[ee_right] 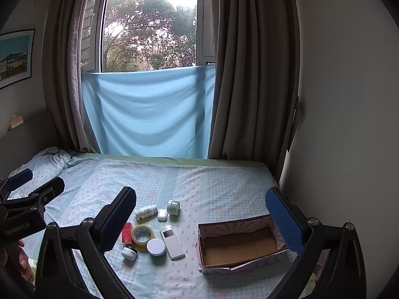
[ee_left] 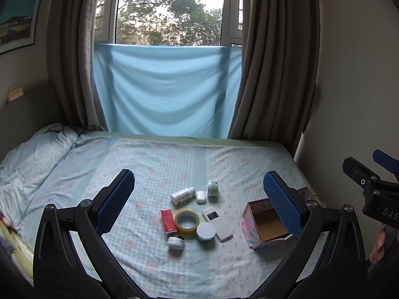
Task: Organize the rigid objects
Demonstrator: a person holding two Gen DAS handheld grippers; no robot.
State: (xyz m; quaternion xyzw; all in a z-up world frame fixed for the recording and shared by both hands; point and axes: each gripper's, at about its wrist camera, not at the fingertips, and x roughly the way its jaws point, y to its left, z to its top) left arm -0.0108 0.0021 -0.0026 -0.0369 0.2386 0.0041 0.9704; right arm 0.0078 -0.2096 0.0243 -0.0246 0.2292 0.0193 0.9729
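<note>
Several small items lie grouped on the bed: a white pill bottle (ee_left: 182, 194), a white earbud case (ee_left: 201, 197), a green jar (ee_left: 213, 188), a red box (ee_left: 167, 219), a tape roll (ee_left: 187, 222), a round white-lidded jar (ee_left: 205, 231), a white remote (ee_left: 217, 223) and a small white jar (ee_left: 175, 242). An open pink cardboard box (ee_left: 268, 224) sits to their right, with nothing inside. My left gripper (ee_left: 199, 199) hangs open above the group. My right gripper (ee_right: 202, 214) is open too, above the remote (ee_right: 172, 242) and the box (ee_right: 239, 246).
The bed (ee_left: 162, 159) has a blue-checked sheet, with rumpled bedding (ee_left: 30, 154) at the far left. Curtains (ee_left: 269, 62) and a blue cloth (ee_left: 164, 87) hang at the window behind. A wall (ee_right: 349, 124) borders the bed on the right.
</note>
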